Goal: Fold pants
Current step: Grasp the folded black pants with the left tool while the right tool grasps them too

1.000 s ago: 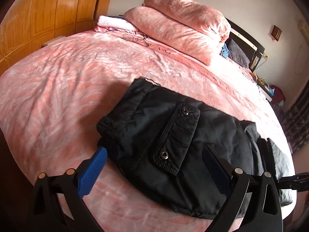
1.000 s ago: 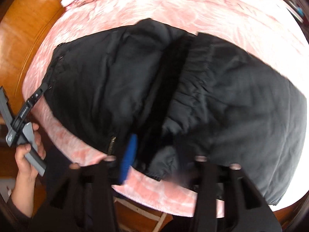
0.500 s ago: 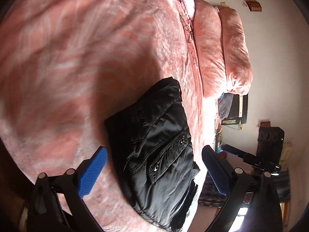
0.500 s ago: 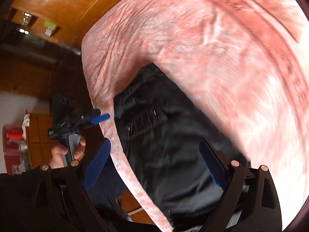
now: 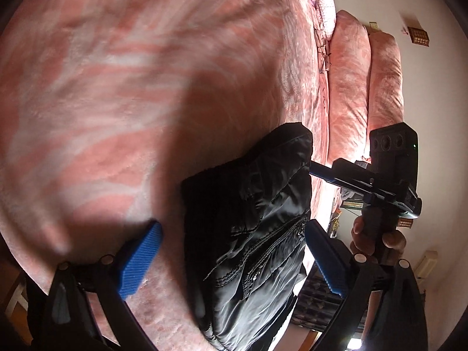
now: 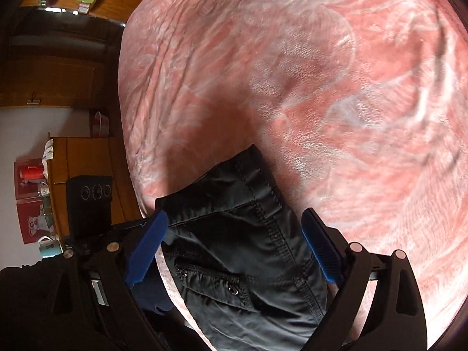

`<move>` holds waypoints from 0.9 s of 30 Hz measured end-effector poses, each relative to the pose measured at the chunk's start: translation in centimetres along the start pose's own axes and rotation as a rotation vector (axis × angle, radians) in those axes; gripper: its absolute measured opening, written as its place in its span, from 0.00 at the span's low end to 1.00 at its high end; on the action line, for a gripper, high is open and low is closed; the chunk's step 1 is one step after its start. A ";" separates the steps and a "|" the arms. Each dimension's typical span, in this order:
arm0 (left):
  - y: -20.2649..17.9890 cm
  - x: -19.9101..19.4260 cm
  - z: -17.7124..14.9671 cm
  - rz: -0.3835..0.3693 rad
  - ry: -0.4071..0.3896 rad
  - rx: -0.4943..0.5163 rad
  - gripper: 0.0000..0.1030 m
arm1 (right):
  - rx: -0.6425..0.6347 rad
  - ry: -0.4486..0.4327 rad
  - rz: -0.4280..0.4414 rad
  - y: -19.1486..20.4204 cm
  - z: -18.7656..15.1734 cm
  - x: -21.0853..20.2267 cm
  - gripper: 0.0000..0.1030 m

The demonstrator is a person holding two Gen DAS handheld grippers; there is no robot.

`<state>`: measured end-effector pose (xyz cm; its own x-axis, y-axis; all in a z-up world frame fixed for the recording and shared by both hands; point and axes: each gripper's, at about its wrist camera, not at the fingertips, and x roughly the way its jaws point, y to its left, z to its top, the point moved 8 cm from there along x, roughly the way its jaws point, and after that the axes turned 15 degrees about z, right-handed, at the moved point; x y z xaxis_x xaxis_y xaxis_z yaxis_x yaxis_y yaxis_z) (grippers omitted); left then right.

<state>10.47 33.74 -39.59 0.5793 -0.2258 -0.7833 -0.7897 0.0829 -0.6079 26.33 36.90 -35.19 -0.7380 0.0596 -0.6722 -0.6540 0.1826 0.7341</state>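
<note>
Black pants (image 5: 251, 234) lie folded into a compact bundle at the near edge of the pink bed (image 5: 146, 87), both the left gripper (image 5: 231, 263) and right gripper (image 6: 234, 251) wide apart and empty above them, so folding looks finished and only withdrawal remains.

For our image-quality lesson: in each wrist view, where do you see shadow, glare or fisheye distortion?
Left wrist view: a broad dark shadow crosses the pink blanket beside the black pants; glare whitens the lower right.
Right wrist view: shadow lies beside the pants; the blanket bulges round; its lower right edge is overexposed.
</note>
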 end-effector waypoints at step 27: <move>-6.2 -6.1 -4.1 0.044 -0.136 0.273 0.29 | -0.140 -0.136 -0.125 6.0 -6.1 -6.8 0.29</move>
<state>11.02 30.63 -30.46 0.5821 -0.0852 -0.8087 -0.7419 0.3514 -0.5710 26.35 31.60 -25.63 -0.6271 0.1782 -0.7583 -0.7624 0.0590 0.6444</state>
